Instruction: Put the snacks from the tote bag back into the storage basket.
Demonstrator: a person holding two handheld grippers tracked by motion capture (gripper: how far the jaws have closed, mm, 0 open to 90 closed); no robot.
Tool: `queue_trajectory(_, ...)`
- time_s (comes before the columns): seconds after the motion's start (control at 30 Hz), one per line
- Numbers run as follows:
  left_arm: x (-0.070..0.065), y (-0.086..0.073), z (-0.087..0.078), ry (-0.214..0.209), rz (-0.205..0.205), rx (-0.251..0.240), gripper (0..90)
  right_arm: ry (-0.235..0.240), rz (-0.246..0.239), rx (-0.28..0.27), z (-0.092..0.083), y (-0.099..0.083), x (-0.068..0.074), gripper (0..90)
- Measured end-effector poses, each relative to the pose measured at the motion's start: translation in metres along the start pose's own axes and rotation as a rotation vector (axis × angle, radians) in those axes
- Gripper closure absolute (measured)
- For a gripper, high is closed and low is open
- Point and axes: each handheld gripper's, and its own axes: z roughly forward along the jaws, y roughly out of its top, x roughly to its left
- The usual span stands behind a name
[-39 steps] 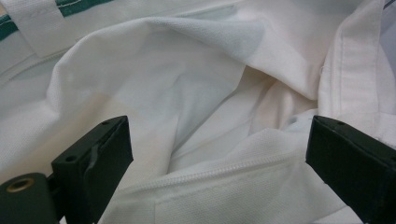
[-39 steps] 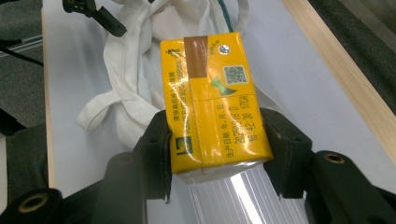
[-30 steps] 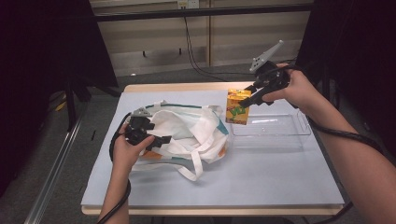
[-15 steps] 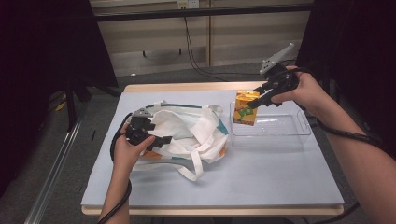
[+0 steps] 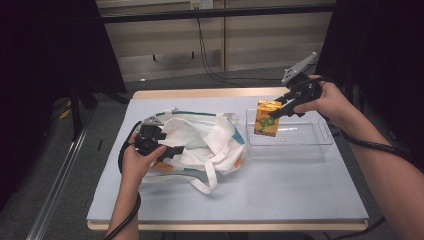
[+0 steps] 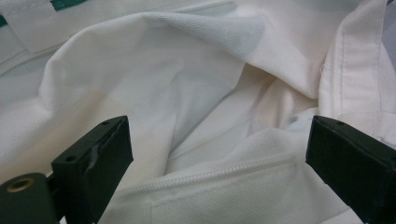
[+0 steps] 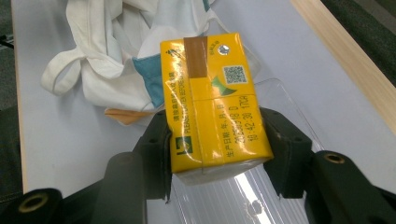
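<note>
We find the right gripper [image 5: 278, 112] jaws clamped across the drink carton [image 5: 266, 118]: light, crushable, so hold its narrow sides. Left gripper [image 6: 219, 154] jaws stand apart over soft bag [image 5: 200, 140].

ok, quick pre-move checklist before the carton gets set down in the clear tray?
1. Grip on the yellow drink carton: right tongs clamp both its sides. ok.
2. Carton over the clear tray: it hangs at the tray's left end. ok.
3. Tray floor free: nothing seen in it. ok.
4. Carton upright: roughly, slight tilt in the high view. ok.
5. White tote bag clear of the tray: its edge lies close to the tray's left wall; contact cannot tell.
6. Left tongs: open over bag fabric, not gripping. ok.
</note>
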Motion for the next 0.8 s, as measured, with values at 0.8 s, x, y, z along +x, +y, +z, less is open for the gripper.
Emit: queue_trajectory(0.8,0.001,-0.001,0.000,-0.003,-0.009,-0.006,7.2,0.018,-0.049,0.048,0.020,-0.009,0.000,49.1)
